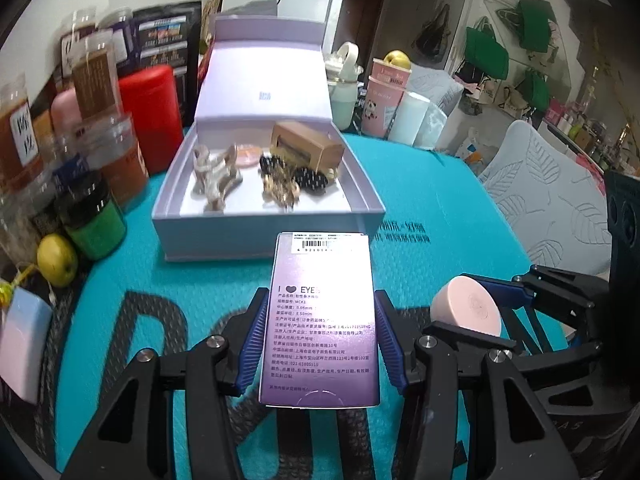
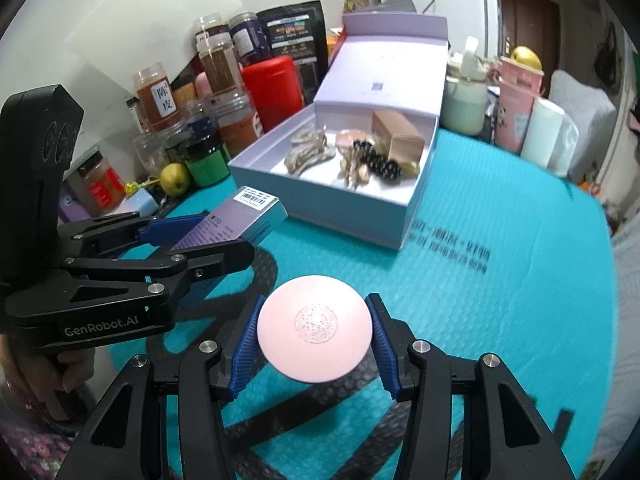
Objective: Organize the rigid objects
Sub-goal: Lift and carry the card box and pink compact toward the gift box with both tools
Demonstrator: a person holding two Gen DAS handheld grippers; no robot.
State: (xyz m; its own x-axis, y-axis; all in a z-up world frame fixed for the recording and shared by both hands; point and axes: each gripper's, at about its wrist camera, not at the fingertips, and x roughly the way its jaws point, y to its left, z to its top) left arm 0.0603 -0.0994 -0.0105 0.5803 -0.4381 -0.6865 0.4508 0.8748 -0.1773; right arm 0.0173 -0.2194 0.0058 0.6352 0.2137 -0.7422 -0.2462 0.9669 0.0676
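Left gripper (image 1: 320,344) was clamped on a purple contact-lens carton (image 1: 322,320) at lower centre of the frame; right gripper (image 2: 314,340) was clamped on a round pink compact (image 2: 314,328) at lower centre. Beyond both, mid-frame on the teal mat (image 2: 500,320), stood the open lilac gift box (image 1: 208,236) holding hair clips (image 1: 214,176) and a small kraft carton (image 1: 308,148)

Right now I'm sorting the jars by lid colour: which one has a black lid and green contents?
The short green jar at the front of the cluster, beside the yellow fruit. The others hold orange or brown contents or are solid red.
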